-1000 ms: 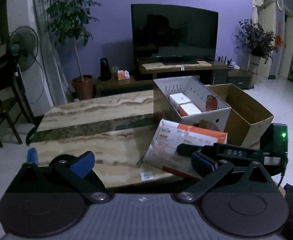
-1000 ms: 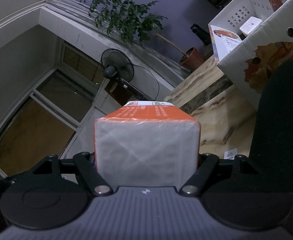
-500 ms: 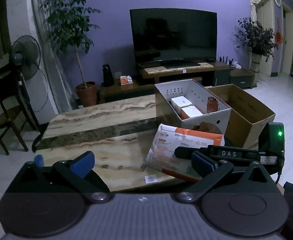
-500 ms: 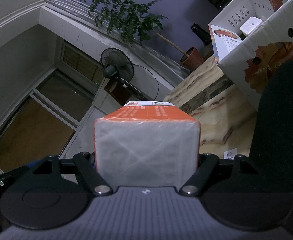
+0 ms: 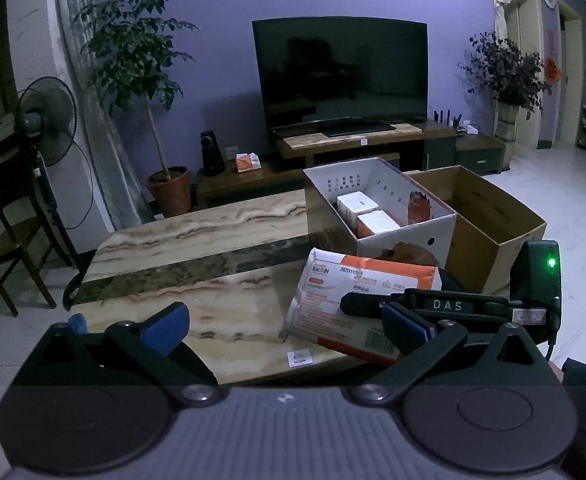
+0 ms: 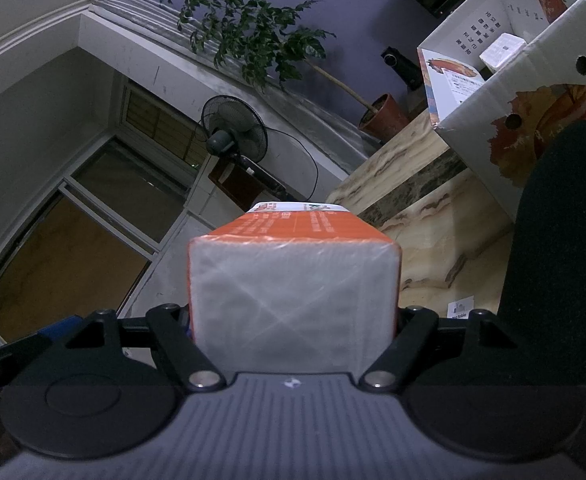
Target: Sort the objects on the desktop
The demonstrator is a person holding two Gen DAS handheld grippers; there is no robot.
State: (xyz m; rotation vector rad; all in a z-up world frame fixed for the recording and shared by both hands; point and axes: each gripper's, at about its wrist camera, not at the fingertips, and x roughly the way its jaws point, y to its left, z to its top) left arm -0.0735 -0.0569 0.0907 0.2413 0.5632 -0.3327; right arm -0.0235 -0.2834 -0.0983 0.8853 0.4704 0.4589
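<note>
Tissue pack (image 6: 293, 280), orange and white in clear wrap, fills the lower centre of the right wrist view, clamped between the two fingers of the right gripper (image 6: 293, 320), its white end face toward the camera. In the left wrist view the same pack (image 5: 357, 300) sits right of centre, with the right gripper (image 5: 433, 308) gripping it from the right side; whether it rests on the table or is held just above it cannot be told. Left gripper (image 5: 289, 326) occupies the lower frame, jaws spread wide and empty, blue pads (image 5: 165, 326) exposed, the pack just beyond its right finger.

Marble-patterned table (image 5: 197, 248) carries a small white sticker (image 5: 299, 358) near its front edge. Right of centre stand a white carton (image 5: 381, 208) holding two white packs (image 5: 367, 216), and beside it an open brown cardboard box (image 5: 489, 224).

Beyond: standing fan (image 5: 47, 120) at left, potted tree (image 5: 141, 80), dark television (image 5: 341, 76) at upper centre against a purple wall.

Legible writing: "DAS" on the right gripper; "KAIJIN" apparently on the pack, other print unreadable.
</note>
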